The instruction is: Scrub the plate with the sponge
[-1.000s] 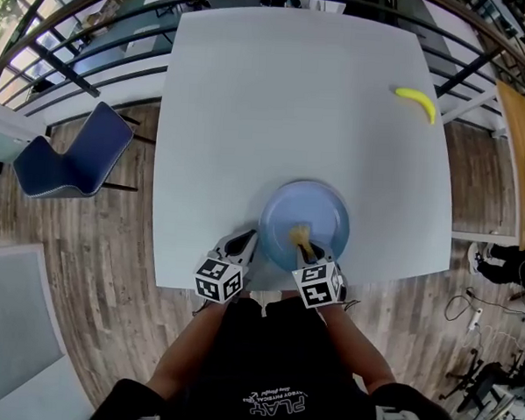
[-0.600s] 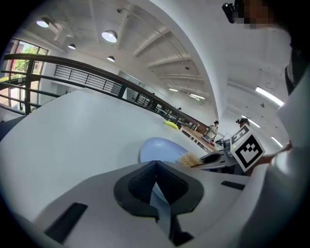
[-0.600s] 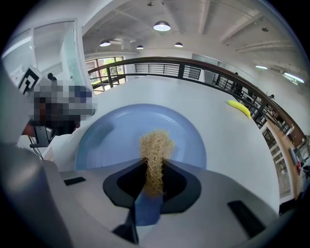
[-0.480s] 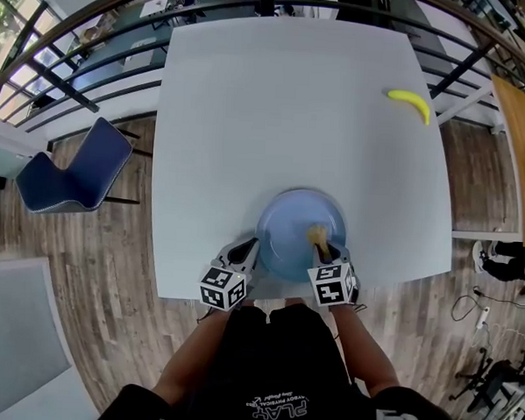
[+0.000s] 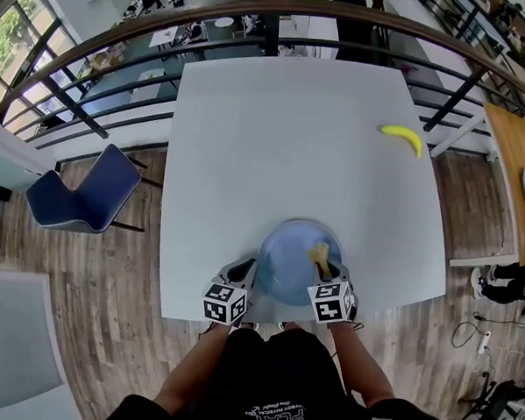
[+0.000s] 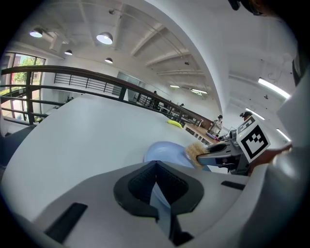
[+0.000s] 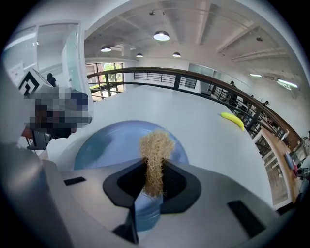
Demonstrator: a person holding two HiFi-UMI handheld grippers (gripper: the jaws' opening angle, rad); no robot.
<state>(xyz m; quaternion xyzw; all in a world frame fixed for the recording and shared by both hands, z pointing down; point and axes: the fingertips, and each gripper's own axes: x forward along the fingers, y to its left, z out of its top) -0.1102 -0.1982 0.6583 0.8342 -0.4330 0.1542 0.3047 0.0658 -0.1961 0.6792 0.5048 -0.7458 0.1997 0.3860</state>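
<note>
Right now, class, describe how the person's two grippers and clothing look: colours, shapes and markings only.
Both the left gripper and the right gripper have light grey moulded shells with black ridged pads lining the jaws. Each carries a white cube printed with black square markers. The person wears a black top with white print on the chest.

The left forearm (image 5: 191, 366) and the right forearm (image 5: 360, 366) come up from 6 o'clock in the head view, with the wrists closer together than the elbows. The left gripper (image 5: 244, 272) points toward 1 o'clock, and its jaws are closed on the plate (image 5: 286, 254) rim at 7 o'clock. The right gripper (image 5: 327, 271) points toward 11 o'clock, with its jaws pressed on the sponge (image 7: 156, 150).
</note>
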